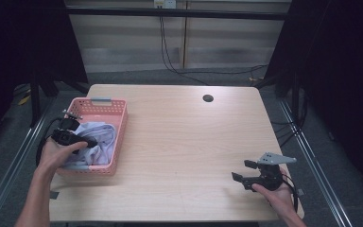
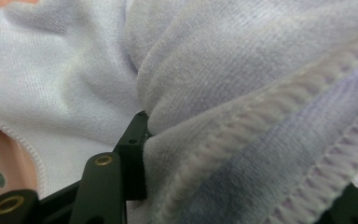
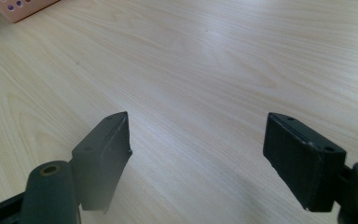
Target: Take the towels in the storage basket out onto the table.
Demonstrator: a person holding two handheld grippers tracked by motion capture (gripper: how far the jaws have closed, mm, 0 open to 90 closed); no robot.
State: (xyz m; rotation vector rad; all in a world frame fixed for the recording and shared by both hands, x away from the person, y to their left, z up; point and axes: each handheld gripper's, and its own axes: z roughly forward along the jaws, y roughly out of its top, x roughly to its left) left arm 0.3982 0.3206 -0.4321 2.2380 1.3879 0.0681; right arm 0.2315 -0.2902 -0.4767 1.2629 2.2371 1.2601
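High view: cloth (image 1: 99,139) in pink basket (image 1: 118,113)

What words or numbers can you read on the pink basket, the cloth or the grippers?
There are none to read. The pink basket has only holes in its walls, the pale cloth shows plain fabric with stitched hems, and the left gripper, the right gripper and the table bear no writing or labels.
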